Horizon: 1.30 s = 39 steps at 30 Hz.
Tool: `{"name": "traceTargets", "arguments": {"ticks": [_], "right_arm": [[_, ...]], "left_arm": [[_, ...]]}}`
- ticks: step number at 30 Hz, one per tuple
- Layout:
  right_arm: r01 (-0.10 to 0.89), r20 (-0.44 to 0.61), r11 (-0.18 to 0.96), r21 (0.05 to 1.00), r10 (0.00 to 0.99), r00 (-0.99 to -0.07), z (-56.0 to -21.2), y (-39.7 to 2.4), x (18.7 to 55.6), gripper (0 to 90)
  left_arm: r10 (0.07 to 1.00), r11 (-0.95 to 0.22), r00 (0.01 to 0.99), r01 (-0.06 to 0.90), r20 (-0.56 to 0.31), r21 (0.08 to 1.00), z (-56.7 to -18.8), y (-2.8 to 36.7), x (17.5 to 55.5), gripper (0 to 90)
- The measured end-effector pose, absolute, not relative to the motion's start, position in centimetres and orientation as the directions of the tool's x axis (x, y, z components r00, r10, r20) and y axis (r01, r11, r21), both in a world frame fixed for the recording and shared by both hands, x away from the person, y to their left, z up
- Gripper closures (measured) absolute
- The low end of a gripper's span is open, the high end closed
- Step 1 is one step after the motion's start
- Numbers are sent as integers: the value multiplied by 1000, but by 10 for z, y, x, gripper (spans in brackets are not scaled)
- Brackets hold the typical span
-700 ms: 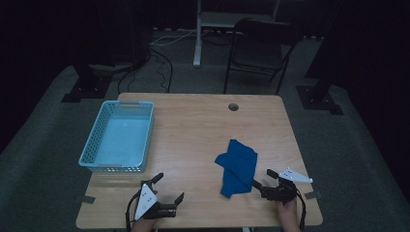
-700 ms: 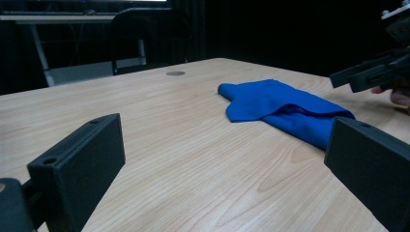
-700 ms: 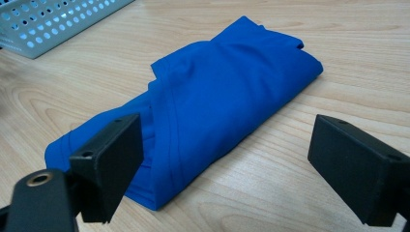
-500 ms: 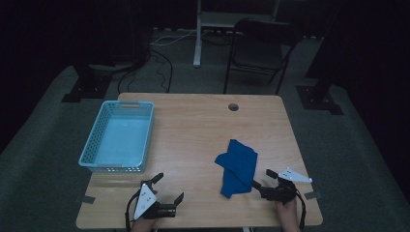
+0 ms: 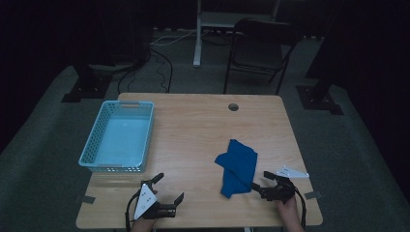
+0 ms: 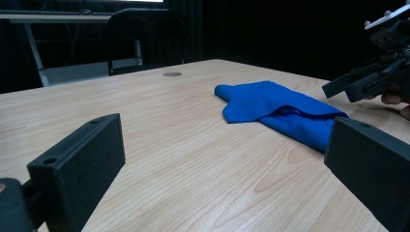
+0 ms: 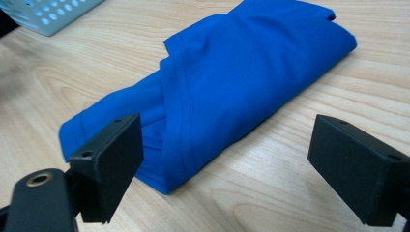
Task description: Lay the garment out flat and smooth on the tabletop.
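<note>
Lying folded on the right half of the wooden table (image 5: pixel 193 130), the blue cloth (image 5: pixel 238 166) sits as a loose, lumpy bundle with its near corner pointing toward the person's edge, and nothing grips it yet. The right gripper (image 5: pixel 265 182) waits just beside that near corner with its jaws spread wide; in the right gripper view the cloth (image 7: pixel 232 82) lies between and beyond the two open jaws, not touched by either. The left gripper (image 5: pixel 169 188) rests low near the front left edge, well apart from the cloth, its jaws also wide open and holding nothing. Judging from this, the work is at its very start: the cloth is not lifted, and if it is meant for the light blue basket (image 5: pixel 118 137) at the table's left, which stands empty, the grasp, the carry and the release all remain. The tabletop is pale wood grain with a round cable hole (image 5: pixel 233 107) near the far edge. Beyond it the room is dim, with a dark folding chair (image 5: pixel 261 48), a white desk leg (image 5: pixel 197 34), cables on the grey floor and dark stands at both sides.
</note>
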State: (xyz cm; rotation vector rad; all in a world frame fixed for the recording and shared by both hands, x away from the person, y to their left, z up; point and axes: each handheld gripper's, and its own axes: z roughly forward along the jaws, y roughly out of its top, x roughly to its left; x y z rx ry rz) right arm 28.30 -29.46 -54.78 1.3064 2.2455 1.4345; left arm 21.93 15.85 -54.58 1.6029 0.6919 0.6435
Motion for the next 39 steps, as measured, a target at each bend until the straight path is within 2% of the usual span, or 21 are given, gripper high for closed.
{"name": "traceTargets", "arguments": {"ticks": [7,13,26,39], "right_arm": [[608,273,228,760,737,-618,-547,-291,284,119],[622,331,235,747,681,-654,-543,-291,282,119],[533,254,236,813,679,-689,-514,-286,273,123],[457,178,255,852,680,-711,-487,-269,285,132]], "left_arm": [[743,-106,669,81,25,991,-546,159,219,10],[742,-114,669,79,32,990,-546,158,220,11],[739,-110,673,76,30,991,-546,159,218,10],[743,-101,669,79,23,992,-546,159,219,11]]}}
